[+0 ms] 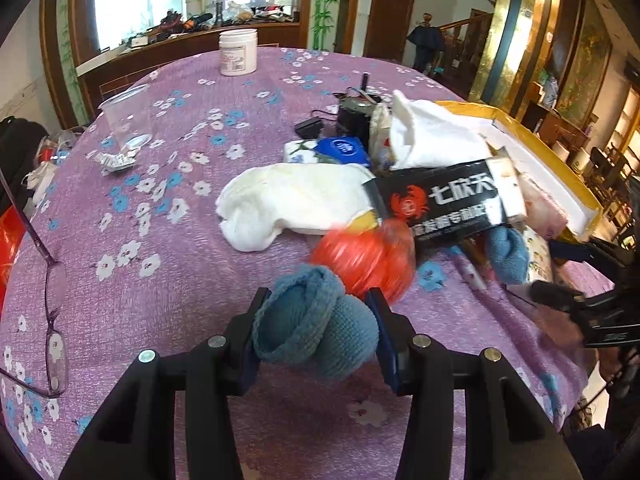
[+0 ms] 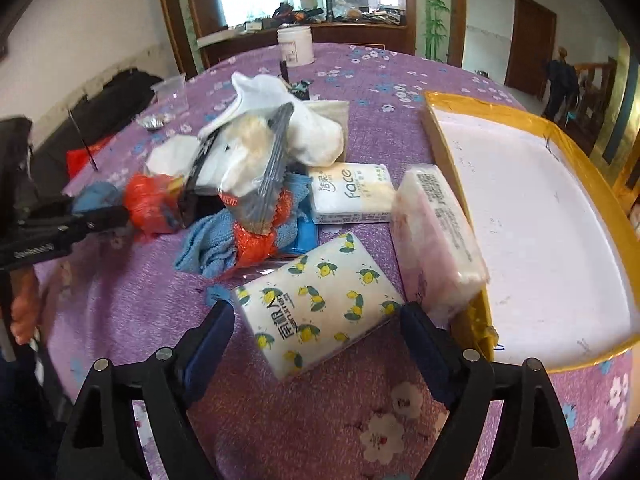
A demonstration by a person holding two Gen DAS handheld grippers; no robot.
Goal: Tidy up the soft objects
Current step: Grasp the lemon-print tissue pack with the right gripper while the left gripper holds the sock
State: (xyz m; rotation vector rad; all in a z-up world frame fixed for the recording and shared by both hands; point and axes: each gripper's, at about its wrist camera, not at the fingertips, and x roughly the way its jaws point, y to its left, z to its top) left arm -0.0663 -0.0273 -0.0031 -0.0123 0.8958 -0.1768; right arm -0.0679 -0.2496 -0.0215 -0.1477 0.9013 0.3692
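In the left wrist view my left gripper [image 1: 318,300] is shut on a rolled blue sock [image 1: 316,328] just above the purple flowered tablecloth [image 1: 160,280]. Right behind it are a blurred orange ball [image 1: 364,260], a white sock [image 1: 296,200] and a black crab-logo packet [image 1: 448,200]. My right gripper [image 2: 316,310] stands open around a lemon-print tissue pack [image 2: 320,304], its pads clear of the pack's sides. A pink tissue pack [image 2: 436,240] leans on the yellow-rimmed white tray [image 2: 540,220]. A "face" tissue pack [image 2: 352,192] lies behind.
A heap of blue cloth [image 2: 208,248], orange mesh [image 2: 256,244] and white cloth [image 2: 316,136] fills the table's middle. A white jar [image 1: 238,52], plastic cup [image 1: 128,120], blister pack [image 1: 116,160] and black gadget [image 1: 352,116] stand farther back. Glasses [image 1: 52,320] lie at the left edge.
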